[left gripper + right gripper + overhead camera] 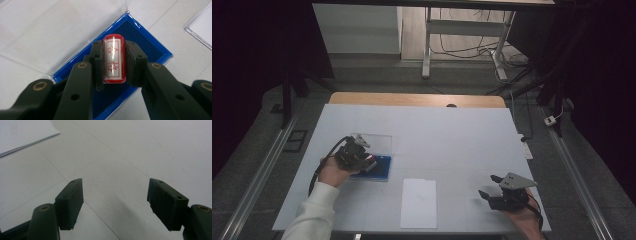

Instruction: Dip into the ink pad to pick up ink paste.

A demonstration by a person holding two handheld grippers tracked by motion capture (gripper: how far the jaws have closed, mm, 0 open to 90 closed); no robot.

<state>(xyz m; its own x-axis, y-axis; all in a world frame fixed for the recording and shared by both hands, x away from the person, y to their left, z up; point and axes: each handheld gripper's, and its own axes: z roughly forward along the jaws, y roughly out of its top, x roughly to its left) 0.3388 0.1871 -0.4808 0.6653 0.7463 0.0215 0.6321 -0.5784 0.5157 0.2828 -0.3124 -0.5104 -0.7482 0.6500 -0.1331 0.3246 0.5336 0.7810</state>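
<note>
A red cylindrical stamp (pixel 113 58) with red characters on a white label is clamped between the jaws of my left gripper (pixel 113 62), which is shut on it. It hangs over a blue ink pad case (pixel 147 43) whose clear lid (pixel 50 30) lies flipped open beside it. From above, the left gripper (pixel 362 159) sits over the blue case (pixel 379 167) at the table's left. My right gripper (pixel 488 187) rests open at the front right, its jaws wide apart over bare white surface (pixel 115 182) with nothing between them.
A white sheet of paper (pixel 419 202) lies near the front edge between the two hands; its corner (pixel 22 132) shows in the right gripper view. The white tabletop (pixel 452 135) ends at a wooden strip at the back. Table legs and cables stand beyond.
</note>
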